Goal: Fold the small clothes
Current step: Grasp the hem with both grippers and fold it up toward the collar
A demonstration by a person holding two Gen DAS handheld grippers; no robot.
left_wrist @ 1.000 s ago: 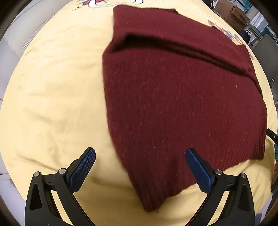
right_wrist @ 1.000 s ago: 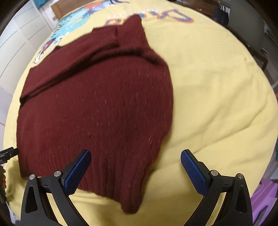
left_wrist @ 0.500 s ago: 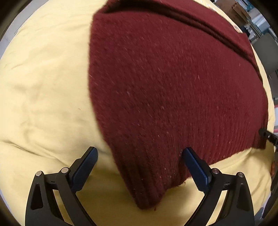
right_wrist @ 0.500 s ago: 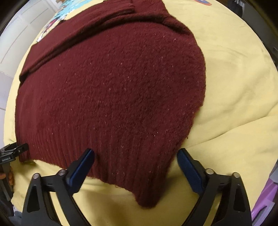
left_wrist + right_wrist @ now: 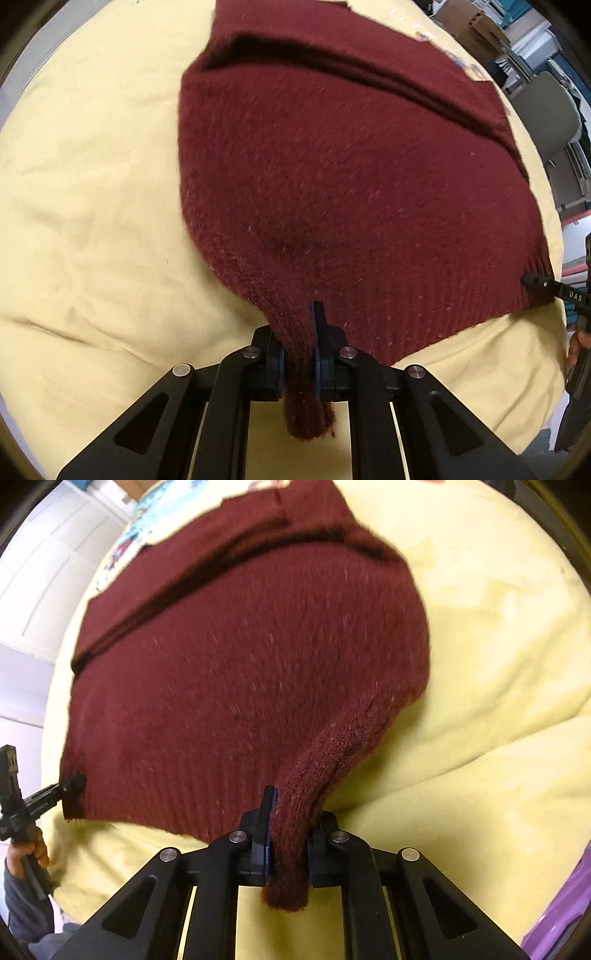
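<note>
I have the left gripper (image 5: 299, 354) and right gripper (image 5: 288, 842) each clenched on a near hem corner of the maroon sweater (image 5: 351, 192), spread over a yellow bedcover (image 5: 85, 229); white cabinets (image 5: 48, 576) far left.

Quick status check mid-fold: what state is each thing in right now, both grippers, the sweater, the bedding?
left gripper: shut on the sweater's near hem corner.
right gripper: shut on the other near hem corner.
maroon sweater: partly folded, far part doubled over, near corners pinched up.
yellow bedding: spread under the sweater, wrinkled.
</note>
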